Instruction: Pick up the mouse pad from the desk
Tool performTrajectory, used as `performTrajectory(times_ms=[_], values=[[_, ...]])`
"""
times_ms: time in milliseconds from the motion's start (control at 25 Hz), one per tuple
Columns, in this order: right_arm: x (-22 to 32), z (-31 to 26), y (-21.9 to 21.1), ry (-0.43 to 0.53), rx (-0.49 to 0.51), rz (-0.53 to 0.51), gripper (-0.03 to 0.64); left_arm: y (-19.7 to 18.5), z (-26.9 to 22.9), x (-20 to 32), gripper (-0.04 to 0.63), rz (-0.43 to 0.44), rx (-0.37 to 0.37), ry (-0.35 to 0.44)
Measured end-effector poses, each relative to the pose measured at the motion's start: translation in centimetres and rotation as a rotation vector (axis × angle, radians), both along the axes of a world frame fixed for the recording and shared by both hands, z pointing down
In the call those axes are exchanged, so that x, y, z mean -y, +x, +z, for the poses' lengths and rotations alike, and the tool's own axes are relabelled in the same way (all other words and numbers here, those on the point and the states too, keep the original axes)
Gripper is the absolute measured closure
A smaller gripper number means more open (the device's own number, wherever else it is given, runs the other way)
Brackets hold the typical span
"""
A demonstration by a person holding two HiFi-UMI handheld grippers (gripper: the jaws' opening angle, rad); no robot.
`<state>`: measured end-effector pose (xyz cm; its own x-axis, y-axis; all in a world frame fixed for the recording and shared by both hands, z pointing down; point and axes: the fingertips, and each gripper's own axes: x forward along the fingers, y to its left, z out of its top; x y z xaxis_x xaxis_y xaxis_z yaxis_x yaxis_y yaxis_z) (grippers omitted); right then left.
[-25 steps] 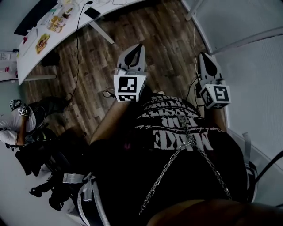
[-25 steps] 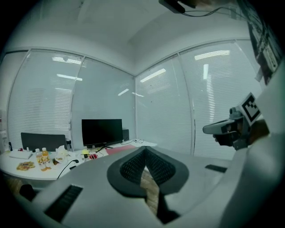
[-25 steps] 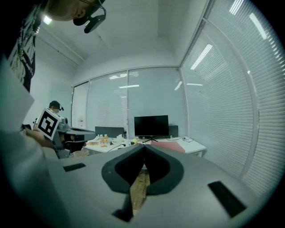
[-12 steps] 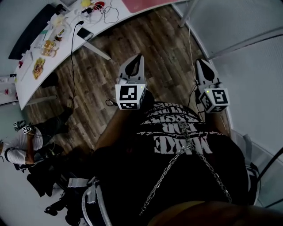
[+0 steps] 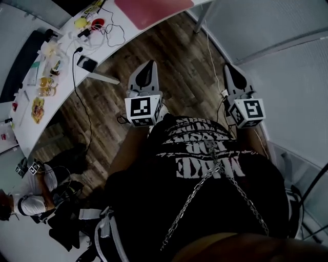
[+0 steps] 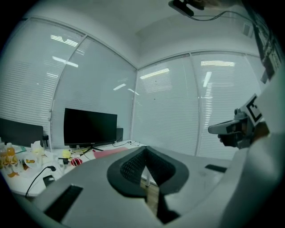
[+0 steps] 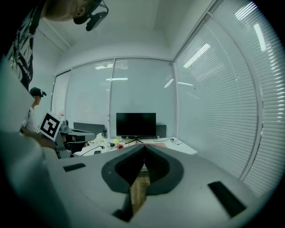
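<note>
Dim, bluish (fisheye-warped edges).

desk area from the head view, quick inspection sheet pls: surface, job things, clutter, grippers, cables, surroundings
surface: white curved desk, crowded along its length.
job's things: mouse pad, a flat pink-red sheet, lies at the desk's far end, untouched.
clutter: snack packets, bottles, a yellow round item, a dark flat device, a monitor.
grippers: left gripper and right gripper both shut, empty, over the floor, short of the desk.
cables: black cable hangs from the desk to the floor; white cable runs beside the wall.
surroundings: wood floor, blinds behind glass, a seated person.
</note>
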<state>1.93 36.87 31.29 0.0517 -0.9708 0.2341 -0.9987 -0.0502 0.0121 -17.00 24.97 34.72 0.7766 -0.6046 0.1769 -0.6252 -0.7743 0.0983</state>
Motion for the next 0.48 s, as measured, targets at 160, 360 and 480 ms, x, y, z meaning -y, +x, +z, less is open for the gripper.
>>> performTrajectory(times_ms=[160,360,480], values=[[2.4,0.5,-1.0,-0.002,-0.006,0.013,0.616,-0.2,0.7,2.5,0.588,0.033,-0.025,-0.008],[5.1,-0.2,-1.4,0.002,-0.025,0.050,0.615,0.5,0.9,5.5,0.589,0.081,-0.047,-0.015],[5.5,-0.9,-0.8,0.008,-0.019,0.076,0.615,0.9,0.7,6.3,0.589,0.098,-0.088,-0.033]])
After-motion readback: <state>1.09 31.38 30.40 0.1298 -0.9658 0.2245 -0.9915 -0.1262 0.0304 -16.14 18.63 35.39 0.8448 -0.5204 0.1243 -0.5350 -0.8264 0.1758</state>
